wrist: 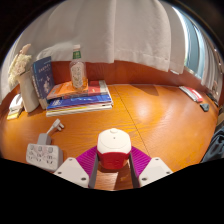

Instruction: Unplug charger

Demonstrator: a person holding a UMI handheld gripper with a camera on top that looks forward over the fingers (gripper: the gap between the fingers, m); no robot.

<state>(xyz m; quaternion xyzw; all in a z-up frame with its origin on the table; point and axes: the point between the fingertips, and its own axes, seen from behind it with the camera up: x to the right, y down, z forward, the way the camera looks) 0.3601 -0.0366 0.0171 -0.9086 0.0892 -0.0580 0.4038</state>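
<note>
White-and-red hard plastic, probably light, rigid and a little slick: charger clamped between the pink pads of the gripper, apart from the power strip left of the fingers, best squeezed across flat sides.

Gripper over a wooden table, a charger between its fingers.

The gripper pads press the white and red charger from both sides. A white power strip lies just beside, on the table; books and a bottle stand beyond.
</note>
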